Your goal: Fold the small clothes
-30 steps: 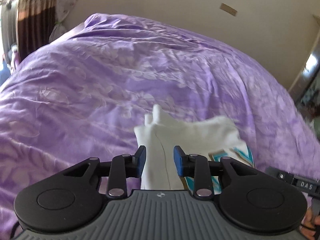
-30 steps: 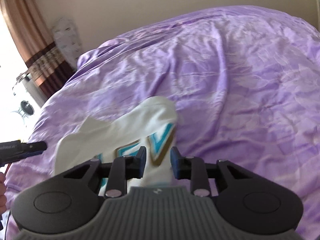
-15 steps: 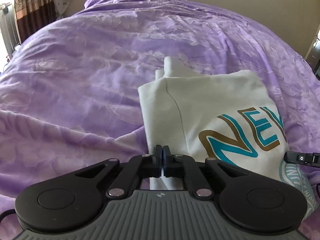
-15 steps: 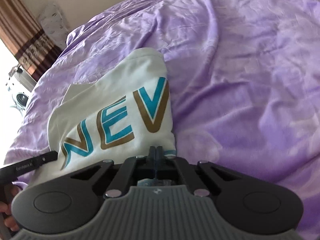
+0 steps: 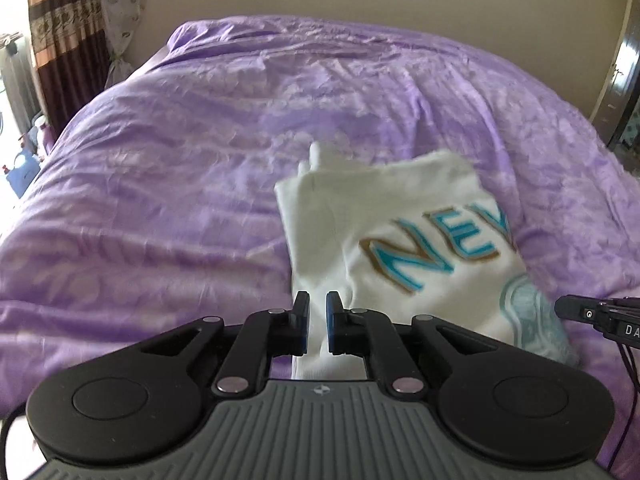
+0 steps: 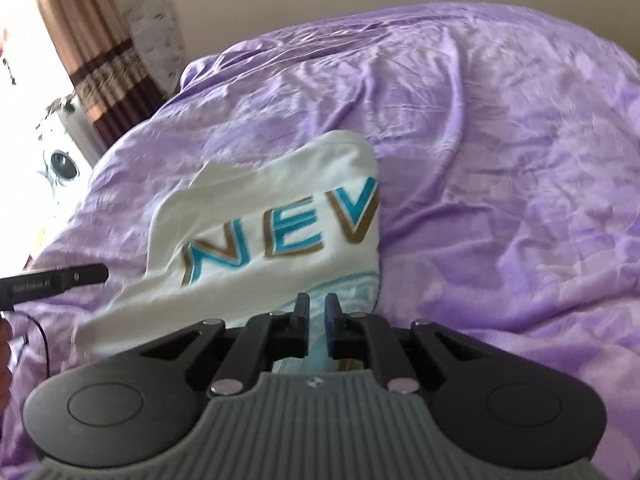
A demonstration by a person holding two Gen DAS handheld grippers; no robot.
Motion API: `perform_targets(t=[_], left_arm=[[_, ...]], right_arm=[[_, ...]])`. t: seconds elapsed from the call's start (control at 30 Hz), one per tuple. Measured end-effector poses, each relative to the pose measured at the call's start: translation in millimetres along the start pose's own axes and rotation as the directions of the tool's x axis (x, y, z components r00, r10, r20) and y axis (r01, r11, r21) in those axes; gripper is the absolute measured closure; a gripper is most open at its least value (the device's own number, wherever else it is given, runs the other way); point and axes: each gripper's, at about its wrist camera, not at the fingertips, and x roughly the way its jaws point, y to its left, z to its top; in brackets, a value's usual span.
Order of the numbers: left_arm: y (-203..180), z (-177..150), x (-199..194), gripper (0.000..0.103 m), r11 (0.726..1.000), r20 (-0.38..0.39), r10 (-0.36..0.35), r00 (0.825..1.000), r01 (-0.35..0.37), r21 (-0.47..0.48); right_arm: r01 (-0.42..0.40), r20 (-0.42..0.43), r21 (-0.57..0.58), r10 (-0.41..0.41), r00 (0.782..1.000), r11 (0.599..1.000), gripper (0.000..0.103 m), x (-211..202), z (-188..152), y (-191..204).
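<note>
The bedspread point(image 5: 200, 160) is coloured purple with a paler leaf pattern. The shirt point(image 5: 340, 216) is white, lettered in teal edged with gold. At upper left, the curtain point(image 5: 60, 32) is banded brown and tan. Blue pads point(image 5: 329, 322) are fitted.

Each camera sits just behind its own tool, looking steeply down and close over the bed point(image 5: 200, 168). Both views share the shirt point(image 5: 400, 240), at 2 o'clock in the left view, 10 o'clock in the right.
</note>
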Motion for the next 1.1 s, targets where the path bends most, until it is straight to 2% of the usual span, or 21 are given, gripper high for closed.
perform_targets(t=[0.1, 0.4, 0.47, 0.53, 0.6, 0.67, 0.8, 0.9, 0.97, 1.0, 1.03, 1.1], left_arm=[[3, -15, -2, 0.095, 1.0, -0.016, 0.013, 1.0, -0.013, 0.006], [14, -51, 16, 0.093, 0.998, -0.071, 0.066, 0.995, -0.064, 0.026], [22, -56, 28, 0.094, 0.997, -0.119, 0.079, 0.99, -0.079, 0.003], [35, -59, 38, 0.097, 0.997, -0.145, 0.054, 0.988, -0.062, -0.046], [36, -57, 38, 0.097, 0.997, -0.144, 0.051, 0.988, -0.059, -0.046], [31, -58, 33, 0.097, 0.997, -0.125, 0.067, 0.99, -0.069, -0.015], [29, -59, 18, 0.097, 0.997, -0.075, 0.066, 0.995, -0.068, -0.022], [24, -57, -1, 0.095, 0.996, 0.016, 0.092, 0.996, -0.092, -0.01], [19, -57, -16, 0.092, 0.994, 0.086, 0.107, 0.991, -0.107, 0.003], [16, -55, -22, 0.092, 0.995, 0.107, 0.096, 0.99, -0.097, 0.005], [12, -54, -28, 0.09, 0.998, 0.131, 0.065, 0.989, -0.068, 0.015], [-4, -50, -33, 0.084, 0.997, 0.158, -0.007, 0.987, -0.006, 0.083]], right_arm=[[0.046, -0.035, -0.023, -0.047, 0.998, 0.999, 0.099, 1, -12, 3], [0.067, -0.086, -0.042, -0.071, 0.994, 0.997, 0.102, 1, -57, -12], [0.067, -0.09, -0.053, -0.072, 0.993, 0.996, 0.102, 5, -62, -14], [0.073, -0.083, -0.091, -0.081, 0.993, 0.993, 0.103, 7, -68, -13], [0.084, -0.083, -0.124, -0.095, 0.992, 0.989, 0.103, 13, -74, -12], [0.095, -0.08, -0.148, -0.108, 0.991, 0.984, 0.103, 14, -74, -9], [0.092, -0.064, -0.144, -0.103, 0.993, 0.985, 0.103, 8, -73, -9], [0.1, -0.034, -0.151, -0.107, 0.994, 0.983, 0.103, -2, -73, -3], [0.118, -0.007, -0.173, -0.121, 0.993, 0.978, 0.099, -12, -74, 4], [0.133, 0.016, -0.188, -0.132, 0.991, 0.973, 0.09, -17, -74, 9], [0.142, 0.042, -0.202, -0.136, 0.99, 0.969, 0.079, -22, -75, 13], [0.117, 0.107, -0.232, -0.094, 0.99, 0.966, 0.077, -32, -73, 23]])
